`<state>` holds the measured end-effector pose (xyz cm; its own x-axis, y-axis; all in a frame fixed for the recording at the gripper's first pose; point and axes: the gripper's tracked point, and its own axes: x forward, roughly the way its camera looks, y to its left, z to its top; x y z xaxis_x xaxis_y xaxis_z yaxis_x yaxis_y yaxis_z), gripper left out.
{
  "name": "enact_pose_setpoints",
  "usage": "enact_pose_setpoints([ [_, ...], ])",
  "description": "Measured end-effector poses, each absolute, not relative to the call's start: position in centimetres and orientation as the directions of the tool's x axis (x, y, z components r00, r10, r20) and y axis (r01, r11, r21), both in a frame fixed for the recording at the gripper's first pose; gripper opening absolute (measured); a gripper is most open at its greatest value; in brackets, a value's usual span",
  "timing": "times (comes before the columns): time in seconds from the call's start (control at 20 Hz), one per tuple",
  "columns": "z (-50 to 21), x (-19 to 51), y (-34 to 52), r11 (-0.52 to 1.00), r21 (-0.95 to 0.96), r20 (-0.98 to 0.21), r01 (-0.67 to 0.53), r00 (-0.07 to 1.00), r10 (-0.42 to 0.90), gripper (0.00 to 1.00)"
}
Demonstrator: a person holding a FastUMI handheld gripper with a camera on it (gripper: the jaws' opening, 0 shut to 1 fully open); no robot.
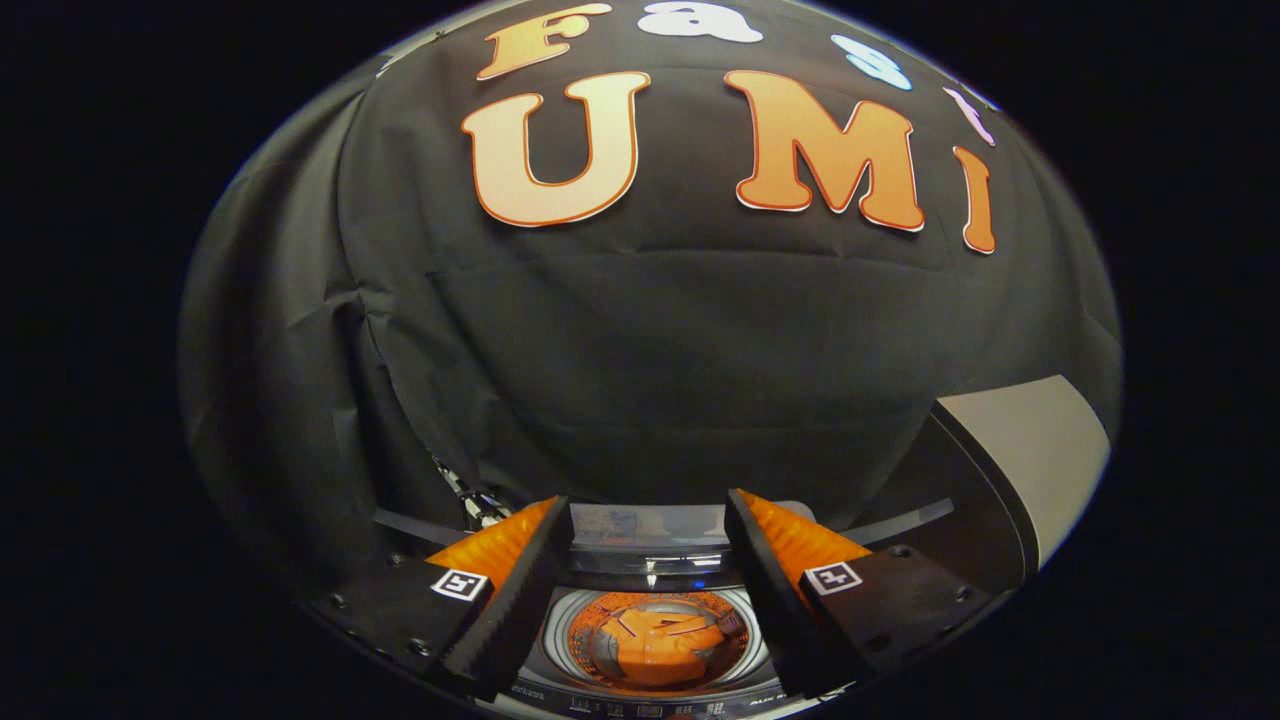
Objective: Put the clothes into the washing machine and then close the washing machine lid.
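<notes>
My gripper is open, its two orange-and-black fingers spread wide with nothing between them. It hangs above a small top-loading washing machine seen between and below the fingers. An orange piece of clothing lies inside the round drum. The machine's lid stands raised at the back, just beyond the fingertips. Neither finger touches the machine or the cloth.
The black cloth wall rises close behind the machine. A grey-white panel stands beyond the right finger. A black-and-white checkered patch shows behind the left finger.
</notes>
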<state>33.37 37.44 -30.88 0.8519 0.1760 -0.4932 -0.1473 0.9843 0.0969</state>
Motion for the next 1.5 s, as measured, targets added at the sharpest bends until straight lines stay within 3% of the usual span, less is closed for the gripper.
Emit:
enact_pose_setpoints([
  [0.55,-36.5,27.9,36.5,0.983,0.123,-0.585,-0.135,0.79,0.182,1.0],
  [0.9,-36.1,27.1,36.4,0.978,0.15,-0.578,-0.142,0.791,0.203,1.0],
  [1.1,-33.4,26.7,36.0,0.974,0.17,-0.548,-0.15,0.807,0.22,1.0],
  [1.5,-20.3,23.0,30.6,0.975,0.135,-0.379,-0.176,0.9,0.215,0.99],
])
